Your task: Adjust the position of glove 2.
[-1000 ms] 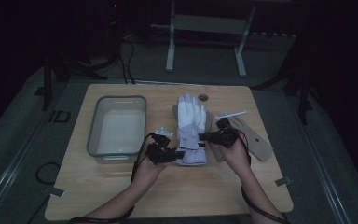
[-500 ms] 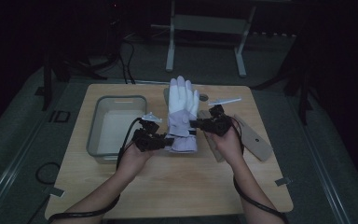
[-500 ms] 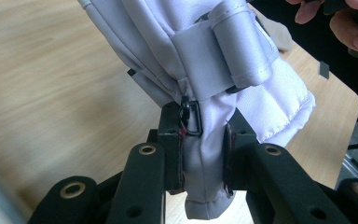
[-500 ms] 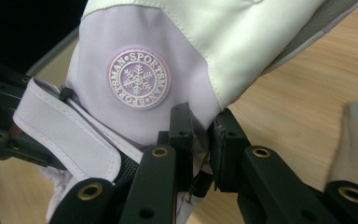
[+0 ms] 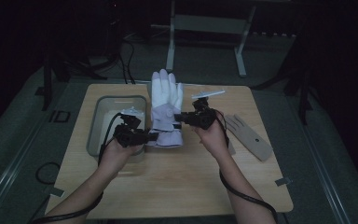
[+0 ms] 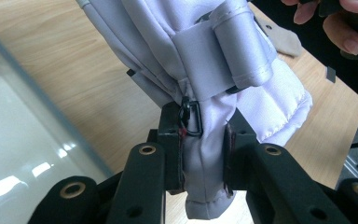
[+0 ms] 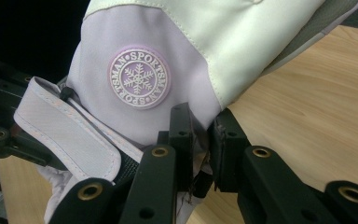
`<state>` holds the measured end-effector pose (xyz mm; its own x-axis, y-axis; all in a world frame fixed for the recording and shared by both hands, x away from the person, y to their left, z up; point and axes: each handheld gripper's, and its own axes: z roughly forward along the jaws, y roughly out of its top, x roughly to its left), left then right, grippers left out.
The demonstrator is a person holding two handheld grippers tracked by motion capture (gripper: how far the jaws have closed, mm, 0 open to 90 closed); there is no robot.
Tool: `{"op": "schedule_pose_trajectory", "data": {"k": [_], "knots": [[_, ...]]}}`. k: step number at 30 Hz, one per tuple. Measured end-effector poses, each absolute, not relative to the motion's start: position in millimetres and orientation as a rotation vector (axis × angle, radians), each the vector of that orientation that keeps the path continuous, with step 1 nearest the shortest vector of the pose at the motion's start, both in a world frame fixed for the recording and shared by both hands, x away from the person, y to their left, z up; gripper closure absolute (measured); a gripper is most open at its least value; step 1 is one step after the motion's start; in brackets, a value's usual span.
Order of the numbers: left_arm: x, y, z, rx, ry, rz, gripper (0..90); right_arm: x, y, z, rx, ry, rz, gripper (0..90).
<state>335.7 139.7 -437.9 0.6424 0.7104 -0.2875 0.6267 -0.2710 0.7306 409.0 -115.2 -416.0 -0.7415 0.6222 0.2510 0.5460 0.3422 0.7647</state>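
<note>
A white and lilac ski glove (image 5: 166, 107) hangs above the wooden table (image 5: 177, 182), its fingers pointing away from me. My left gripper (image 5: 153, 136) is shut on the glove's cuff edge (image 6: 204, 154) beside a small black clip (image 6: 190, 119). My right gripper (image 5: 178, 116) is shut on the lilac side of the glove (image 7: 200, 135), just below a round snowflake badge (image 7: 139, 77). A loose cuff strap (image 7: 70, 140) hangs at the left of the right gripper view.
A clear plastic bin (image 5: 103, 127) stands at the table's left, close to my left hand. A flat grey glove (image 5: 249, 136) lies at the right. A white stick-like object (image 5: 208, 94) lies behind my right hand. A metal stand (image 5: 205, 28) is beyond the table.
Both grippers have lifted the glove off the table and carried it slightly left and up. It lay flat a second ago; now it hangs between them.
</note>
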Motion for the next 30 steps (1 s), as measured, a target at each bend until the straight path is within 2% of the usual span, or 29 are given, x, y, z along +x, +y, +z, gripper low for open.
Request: {"op": "schedule_pose_trajectory", "data": {"k": [15, 30], "knots": [[331.1, 194.7, -425.8, 1.962, 1.072, 0.166, 73.9, 417.6, -57.6, -404.6, 1.004, 2.54, 1.406, 80.4], [329.2, 257.6, -433.9, 1.954, 1.174, 0.171, 73.8, 430.8, 14.0, -416.0, 0.939, 2.618, 1.399, 80.4]]}}
